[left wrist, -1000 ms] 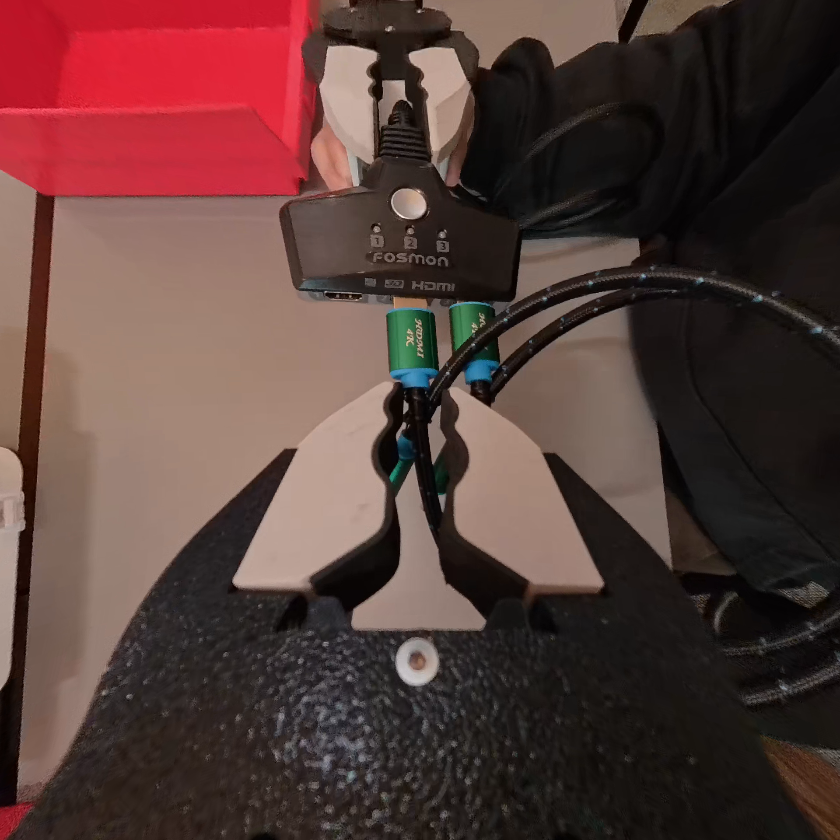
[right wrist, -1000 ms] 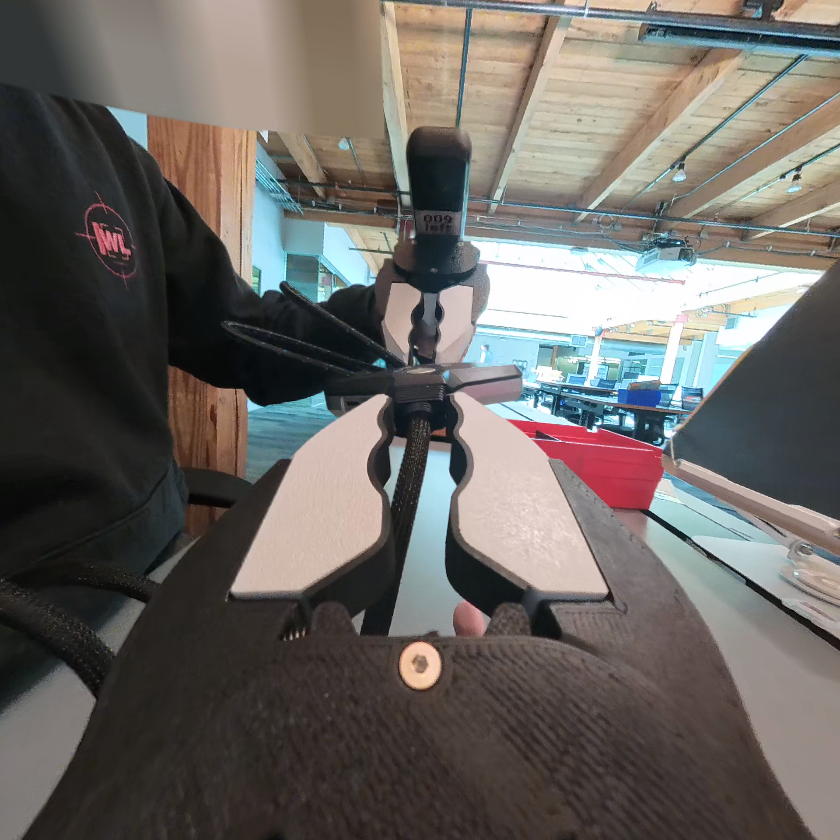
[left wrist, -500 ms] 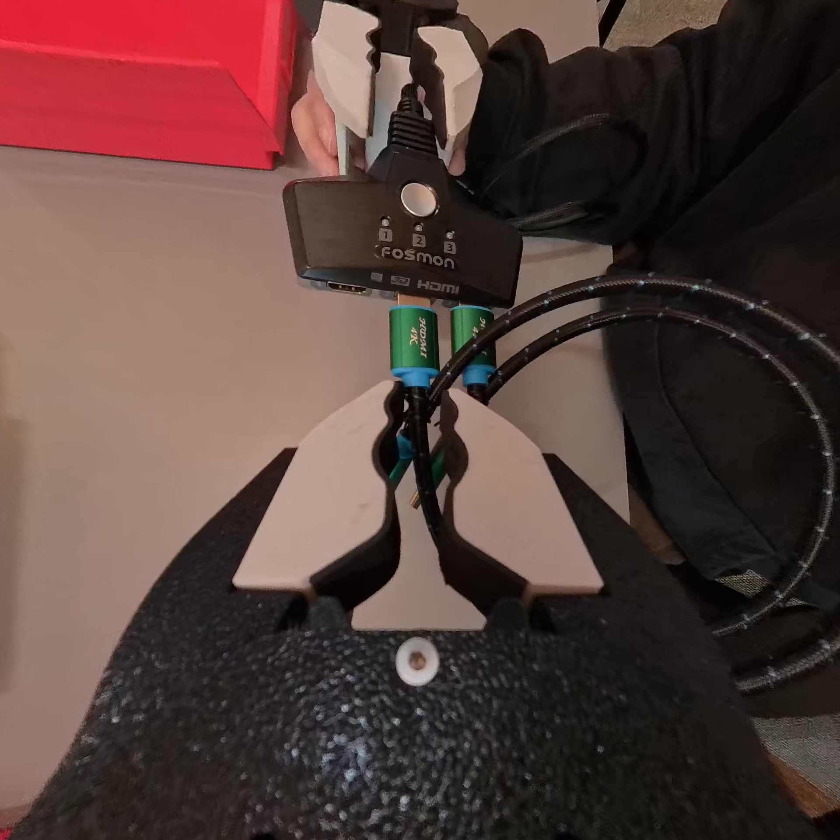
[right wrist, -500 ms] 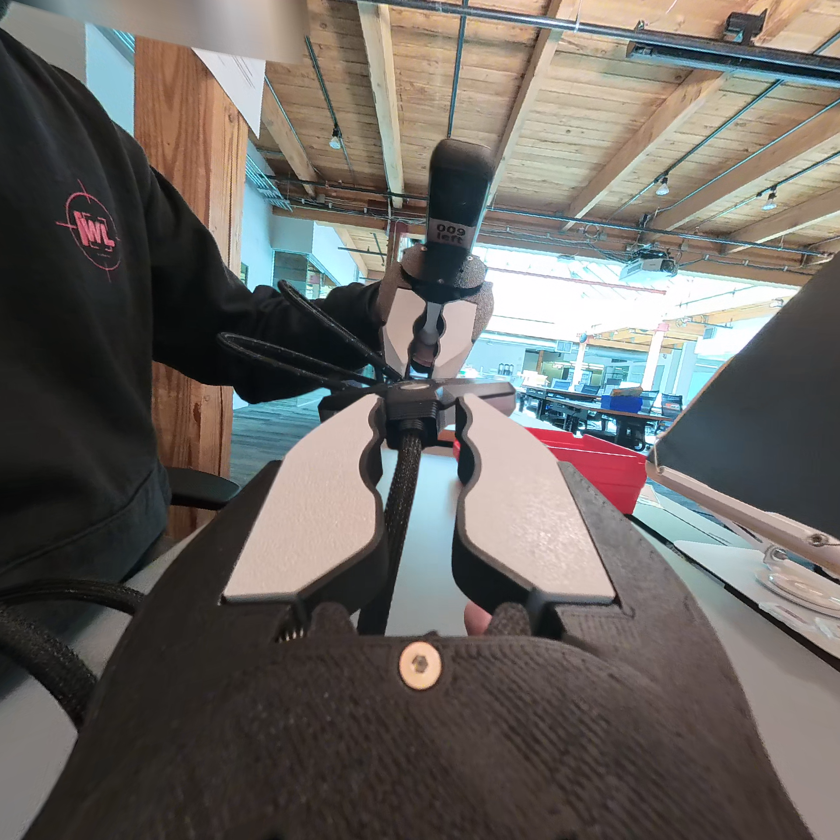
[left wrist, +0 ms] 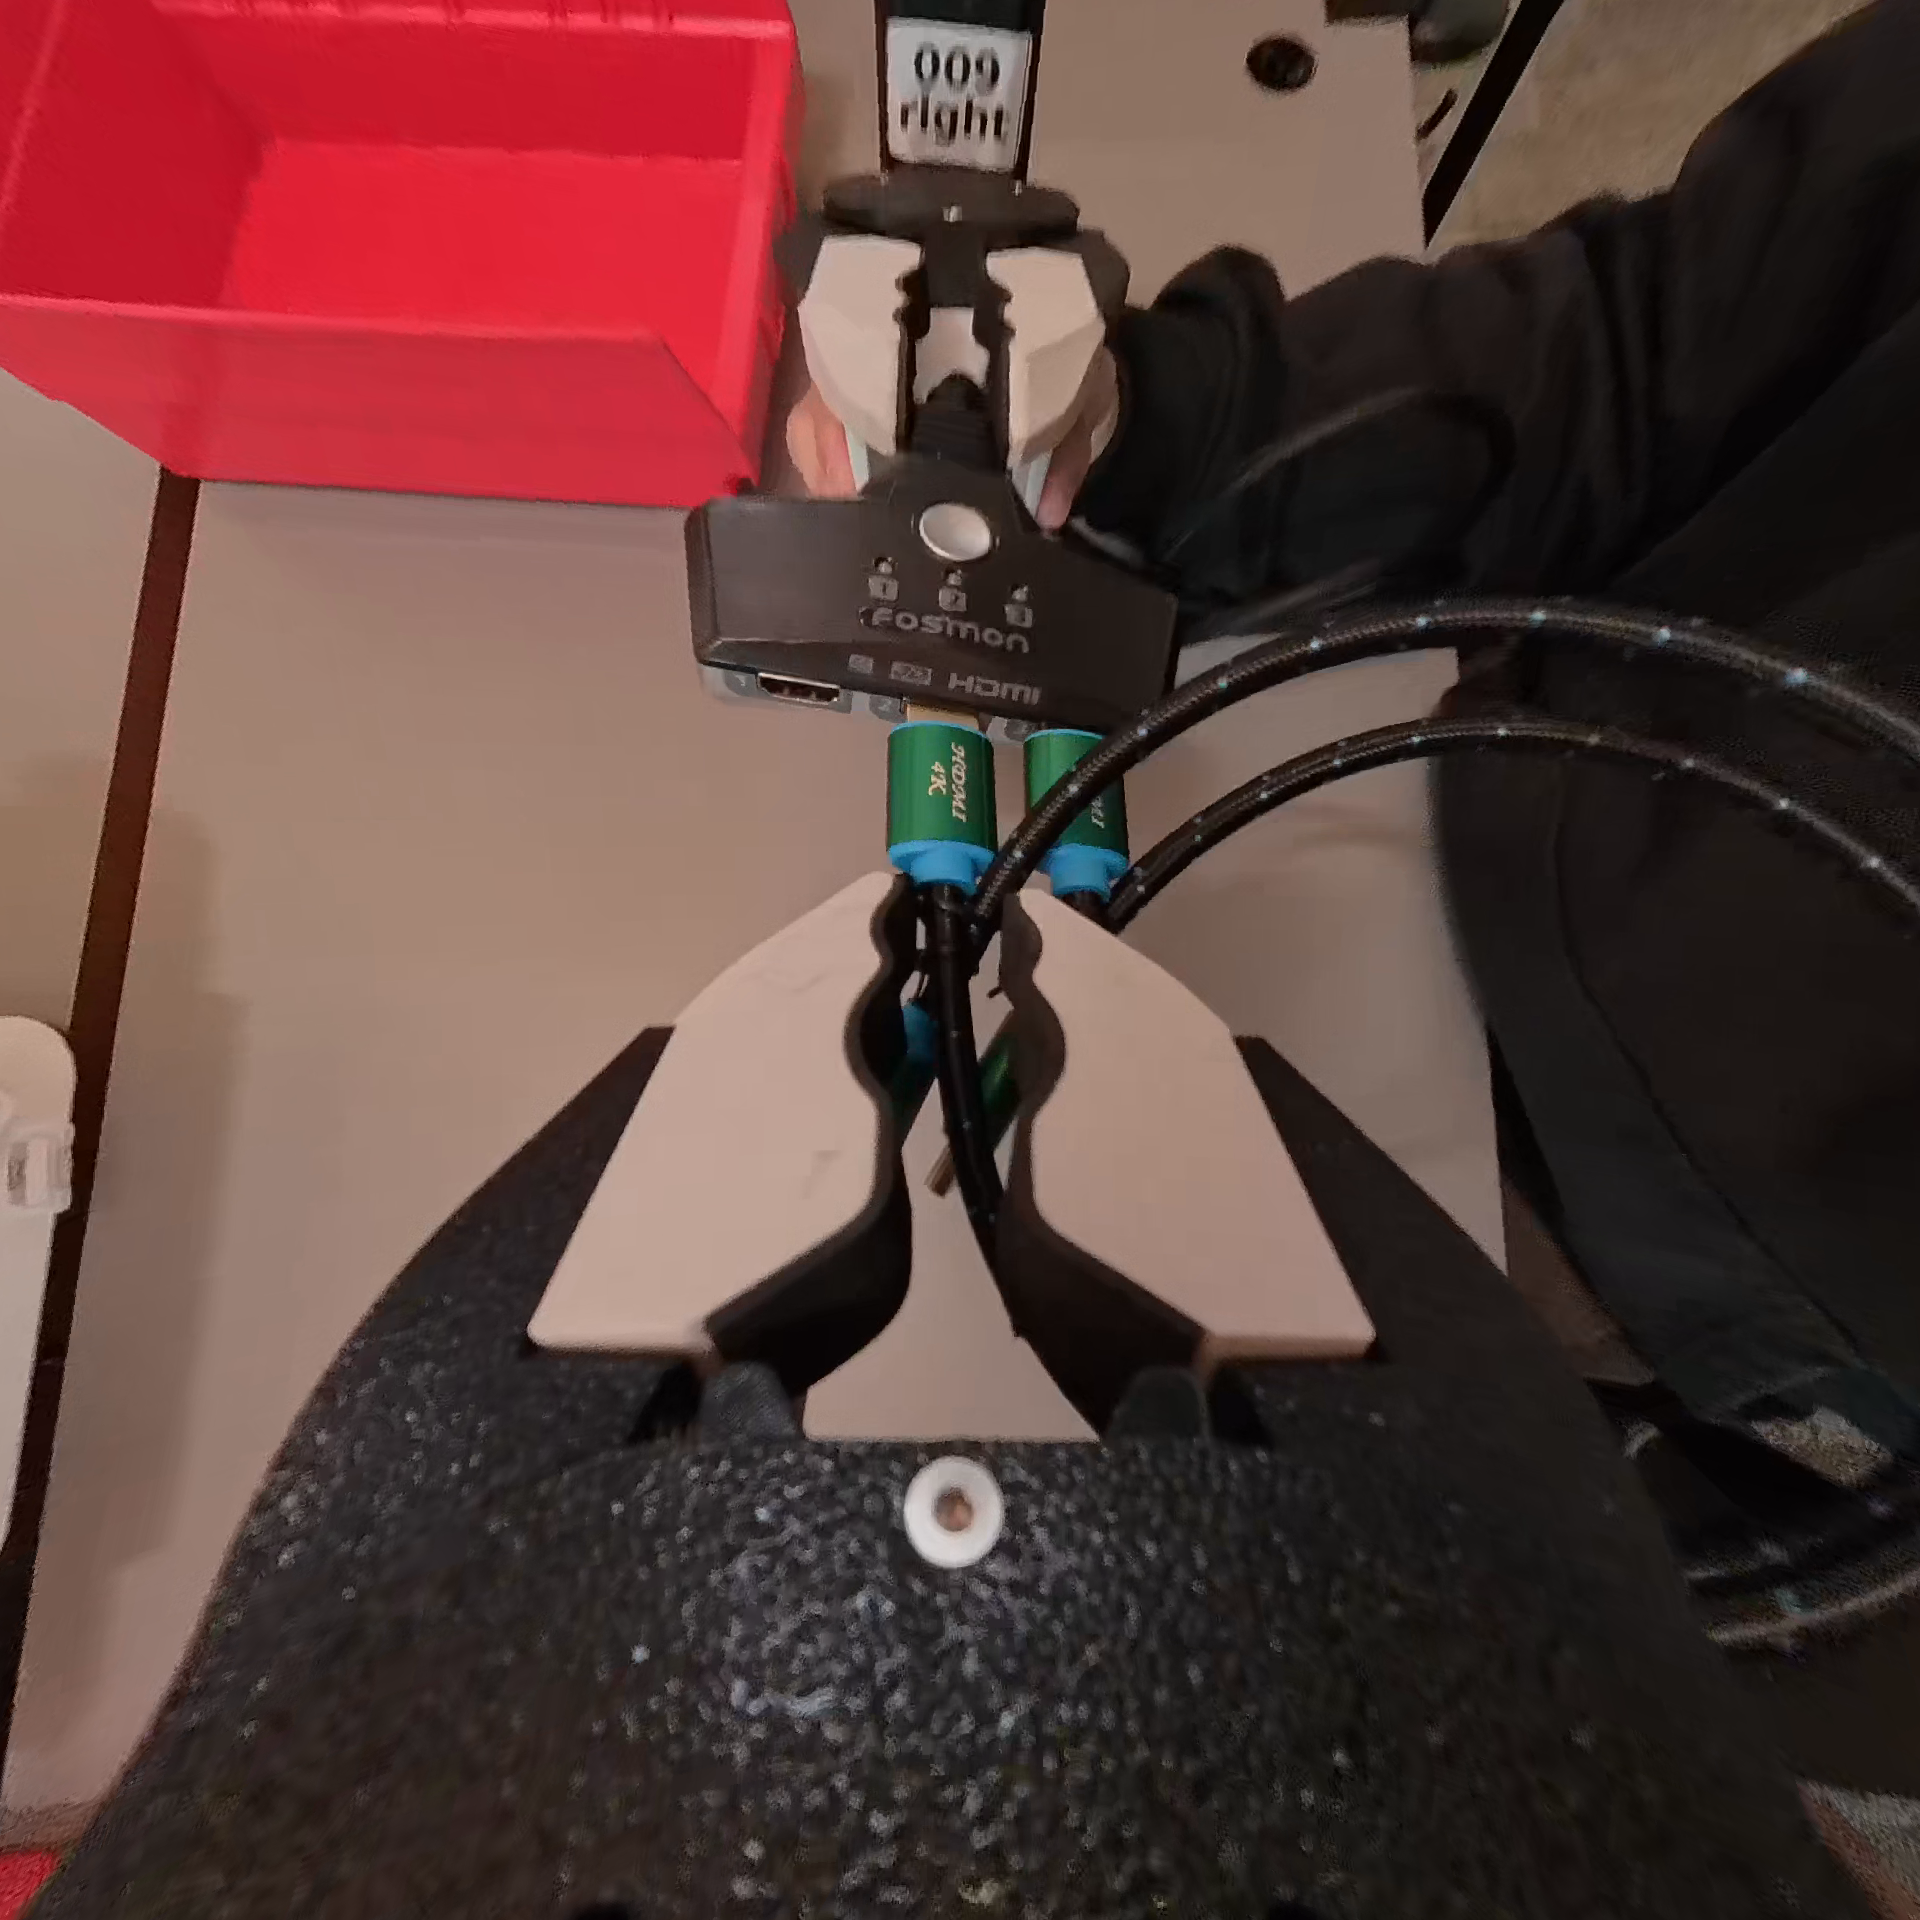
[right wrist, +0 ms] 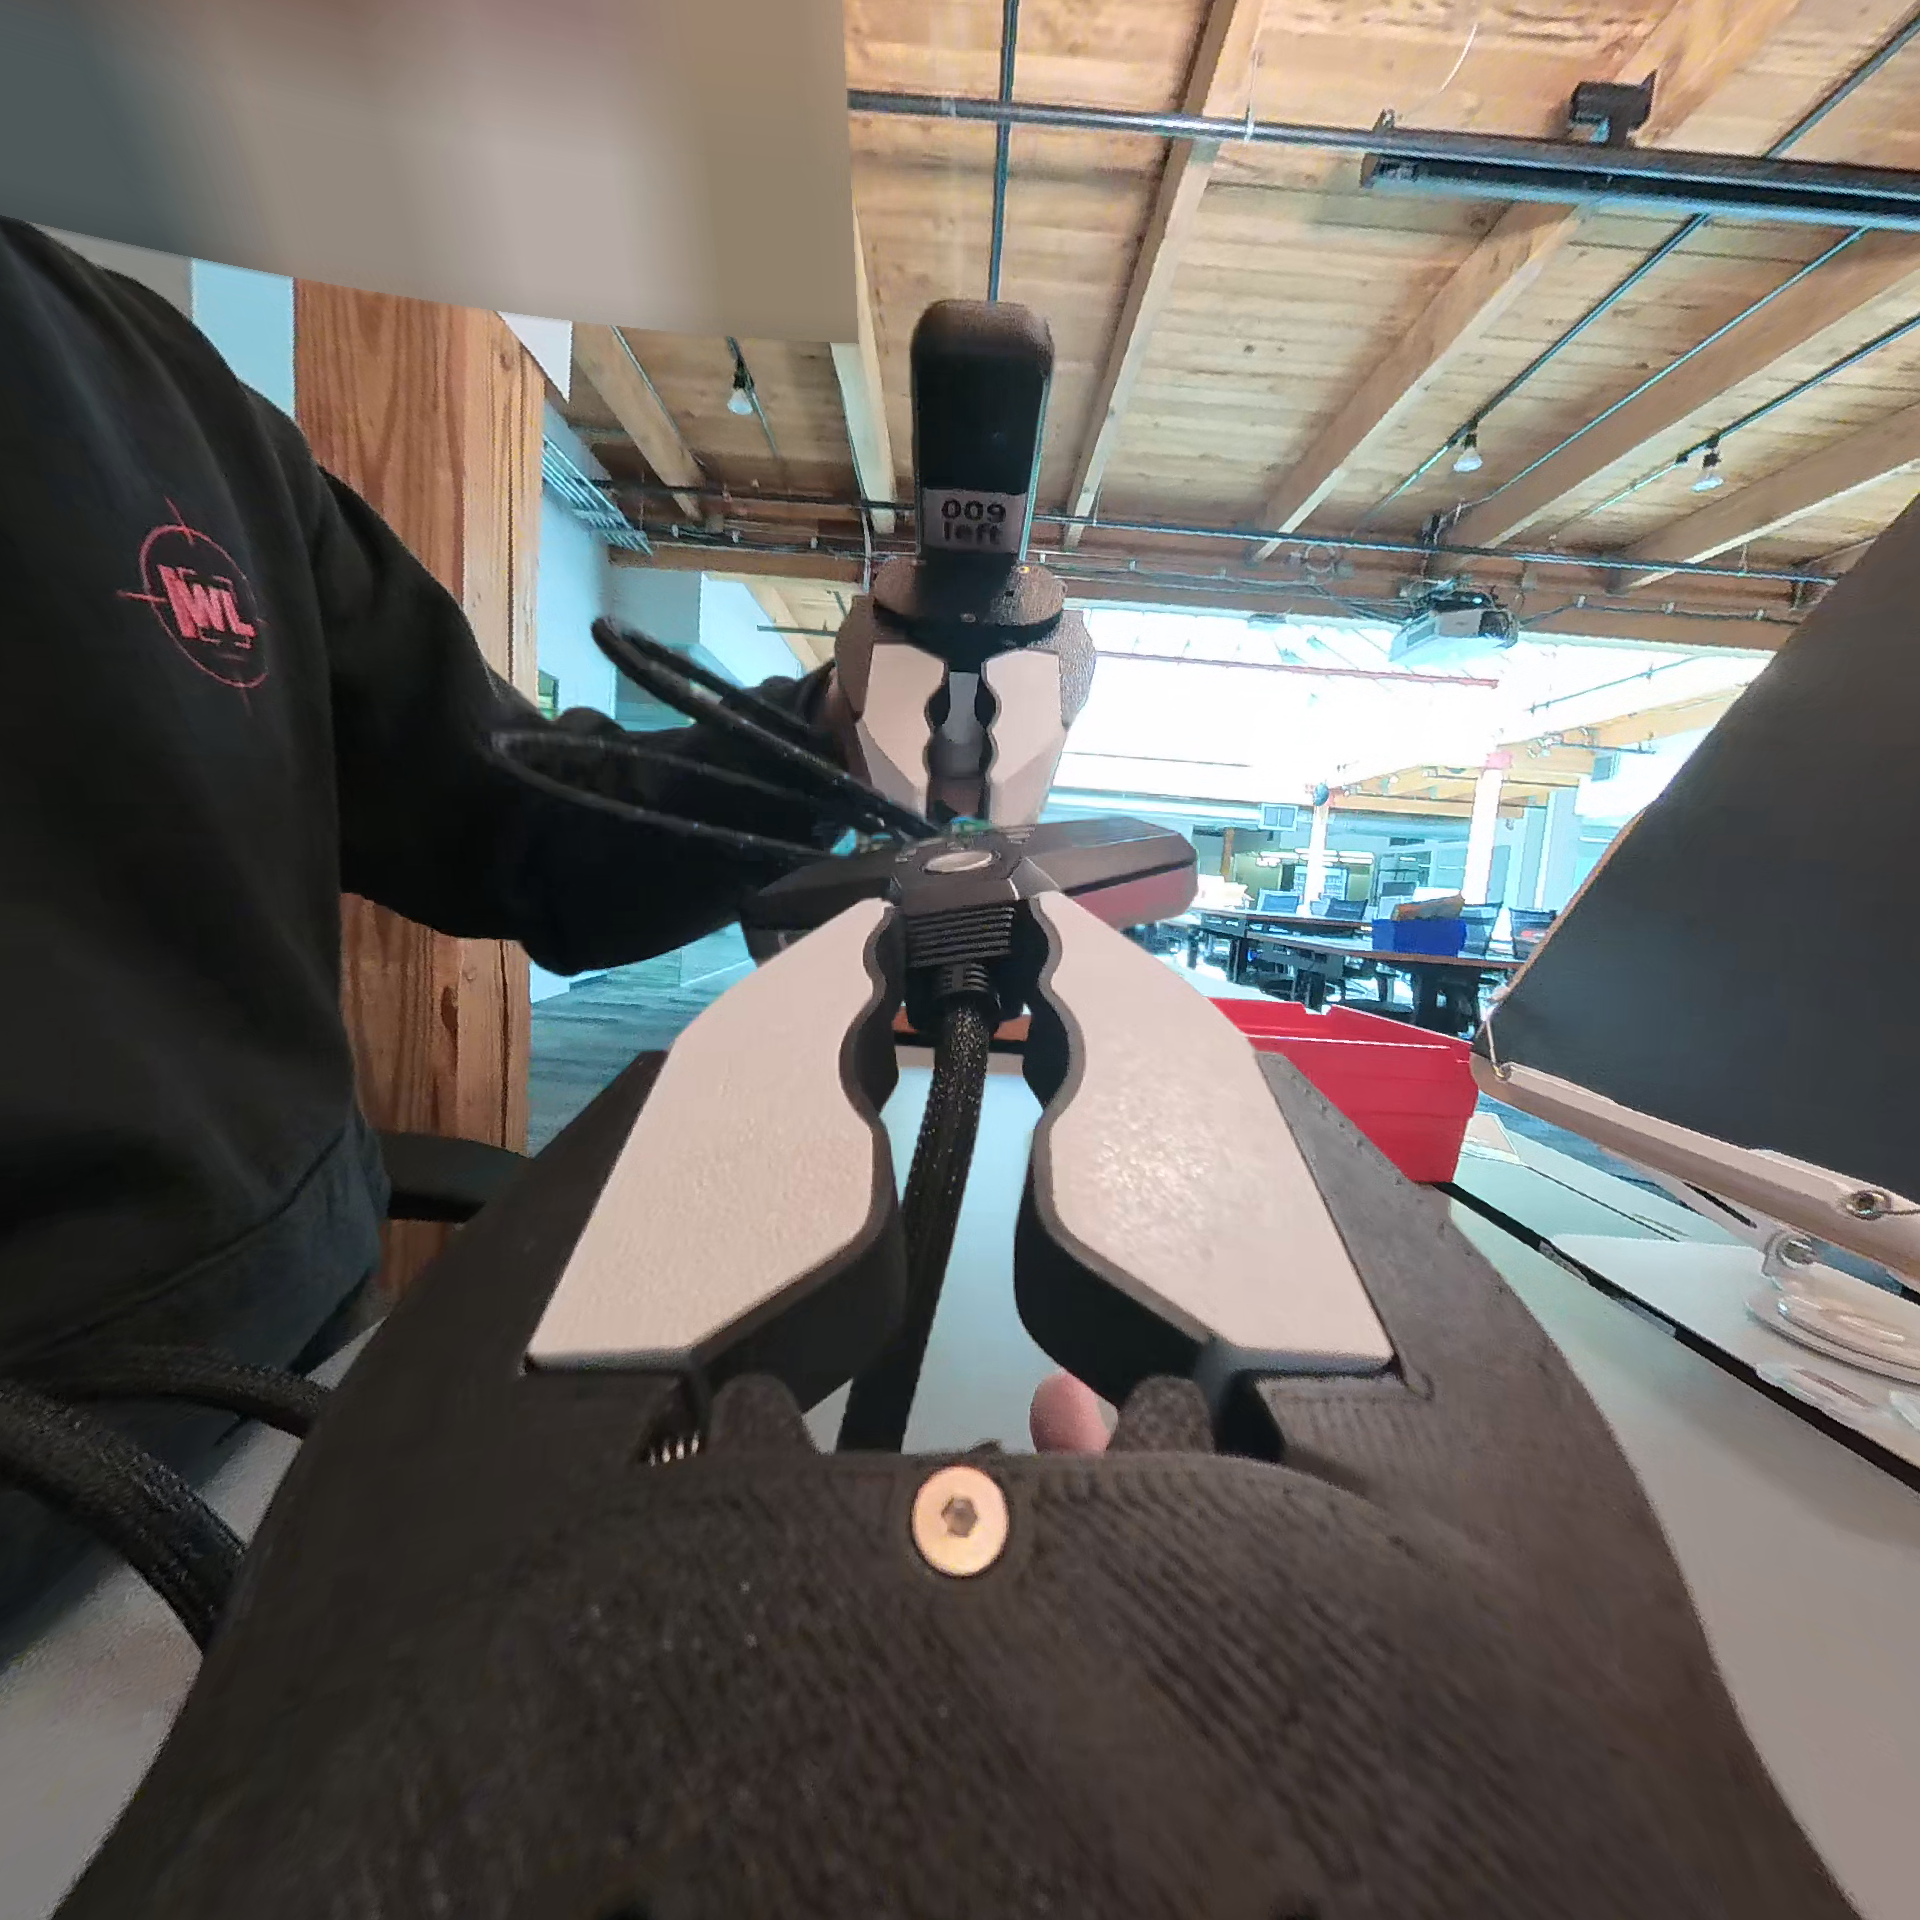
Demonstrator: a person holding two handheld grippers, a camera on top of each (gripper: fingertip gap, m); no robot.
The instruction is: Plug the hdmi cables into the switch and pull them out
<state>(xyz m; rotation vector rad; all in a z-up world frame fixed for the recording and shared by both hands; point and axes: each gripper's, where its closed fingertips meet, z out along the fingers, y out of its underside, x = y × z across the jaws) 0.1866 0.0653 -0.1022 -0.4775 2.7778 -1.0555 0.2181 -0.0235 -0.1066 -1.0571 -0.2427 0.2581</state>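
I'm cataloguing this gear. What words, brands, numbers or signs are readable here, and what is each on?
I won't copy the wording, only what bears it.
Black switch: white brand mark and port numbers, legible.
Two green plugs: gold lettering, legible.
White tag above right gripper: legible.
Grey tag above left gripper: legible.
Black sweatshirt: red emblem, legible.

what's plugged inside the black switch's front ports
Two green hdmi plugs sit in the middle and right ports of the switch; the left port is empty. How deep they seat is hidden.
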